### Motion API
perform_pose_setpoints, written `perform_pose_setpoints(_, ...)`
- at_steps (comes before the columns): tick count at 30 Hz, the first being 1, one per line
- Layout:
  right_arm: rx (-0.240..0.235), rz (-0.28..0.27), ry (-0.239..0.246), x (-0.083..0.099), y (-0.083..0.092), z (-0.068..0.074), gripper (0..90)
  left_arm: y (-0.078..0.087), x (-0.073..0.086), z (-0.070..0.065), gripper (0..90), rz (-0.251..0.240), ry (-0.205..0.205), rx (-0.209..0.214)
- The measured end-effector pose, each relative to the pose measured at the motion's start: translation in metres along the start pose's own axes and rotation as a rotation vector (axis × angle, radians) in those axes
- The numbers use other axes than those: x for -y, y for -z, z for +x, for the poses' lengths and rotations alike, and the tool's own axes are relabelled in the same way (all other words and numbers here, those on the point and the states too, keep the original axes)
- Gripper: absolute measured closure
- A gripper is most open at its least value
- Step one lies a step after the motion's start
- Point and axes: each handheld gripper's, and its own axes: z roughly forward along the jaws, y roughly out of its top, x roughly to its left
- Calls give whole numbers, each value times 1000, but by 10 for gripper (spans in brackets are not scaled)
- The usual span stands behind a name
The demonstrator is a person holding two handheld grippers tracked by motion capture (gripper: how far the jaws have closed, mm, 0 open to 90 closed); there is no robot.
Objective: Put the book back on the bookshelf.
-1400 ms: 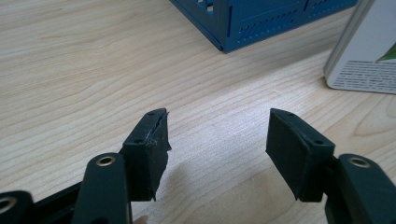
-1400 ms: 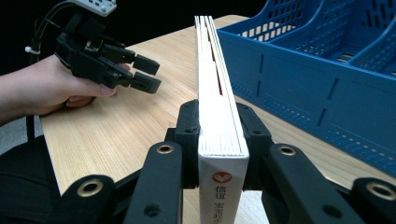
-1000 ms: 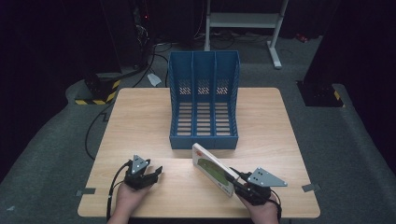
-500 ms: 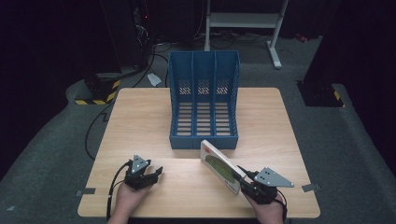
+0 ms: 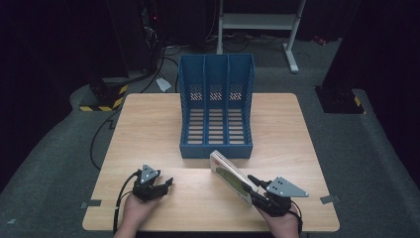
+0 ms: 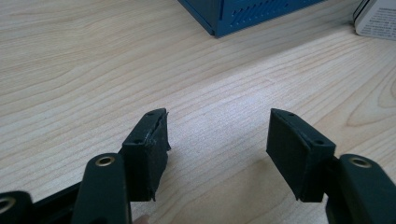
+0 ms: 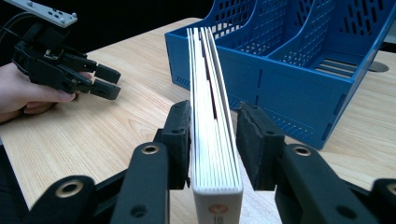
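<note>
A thin white book (image 5: 230, 176) stands on its edge on the wooden table (image 5: 148, 129), just in front of the blue three-slot file rack (image 5: 216, 106). My right gripper (image 5: 253, 187) straddles the book's near end. In the right gripper view the book (image 7: 205, 70) sits between the jaws of my right gripper (image 7: 214, 114), which have just been opening. A narrow gap shows beside the right pad (image 7: 254, 140), so nothing is pressed. My left gripper (image 5: 166, 183) rests open over bare wood at the front left, seen close as my left gripper (image 6: 217, 116) with nothing between its jaws.
The rack (image 7: 289, 88) lies open-side up with its slots running away from me. Its near corner (image 6: 243, 11) and the book (image 6: 378, 18) show far off in the left gripper view. Cables, a metal stand (image 5: 257, 22) and dark floor surround the table.
The right gripper's jaws have parted slightly around the book. The book's far end has shifted a little toward the rack. The left gripper has not moved.
</note>
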Motion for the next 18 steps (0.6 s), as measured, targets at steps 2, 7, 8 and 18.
perform_pose_setpoints(2,-6,6,-9,-2,-1,0,627,0,0,0,387,-1,1,-1)
perform_pose_setpoints(7,-5,43,-35,-12,-6,0,588,0,0,-1,387,-3,-2,-7)
perform_pose_setpoints(8,-7,55,-42,-14,-8,0,584,0,0,-1,387,-4,-2,-7)
perform_pose_setpoints(18,16,156,0,-37,-28,6,575,0,0,-2,387,-3,-3,-6)
